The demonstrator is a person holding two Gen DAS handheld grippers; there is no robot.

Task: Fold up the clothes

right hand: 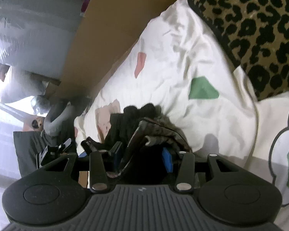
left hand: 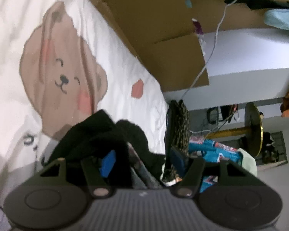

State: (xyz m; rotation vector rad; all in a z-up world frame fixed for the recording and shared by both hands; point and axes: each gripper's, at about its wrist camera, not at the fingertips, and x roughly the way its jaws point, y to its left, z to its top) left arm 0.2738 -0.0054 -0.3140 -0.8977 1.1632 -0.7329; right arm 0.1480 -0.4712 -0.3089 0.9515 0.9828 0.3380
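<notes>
A dark garment point(left hand: 98, 130) with a grey patterned inner side is bunched between the blue pads of my left gripper point(left hand: 142, 160), which is shut on it just above the bed. In the right wrist view the same dark garment point(right hand: 136, 113) rises in folds from my right gripper point(right hand: 142, 157), also shut on it. Both grippers hold the cloth over a white duvet point(left hand: 115, 57) printed with a brown bear. How the rest of the garment hangs is hidden behind the fingers.
A leopard-print cloth point(right hand: 250, 28) lies on the duvet point(right hand: 183, 57) at the upper right. A cardboard box point(left hand: 154, 19) borders the bed, with a white cable point(left hand: 215, 38) across it. Beyond the bed edge are blue packets point(left hand: 217, 152) and a gold round table point(left hand: 254, 129).
</notes>
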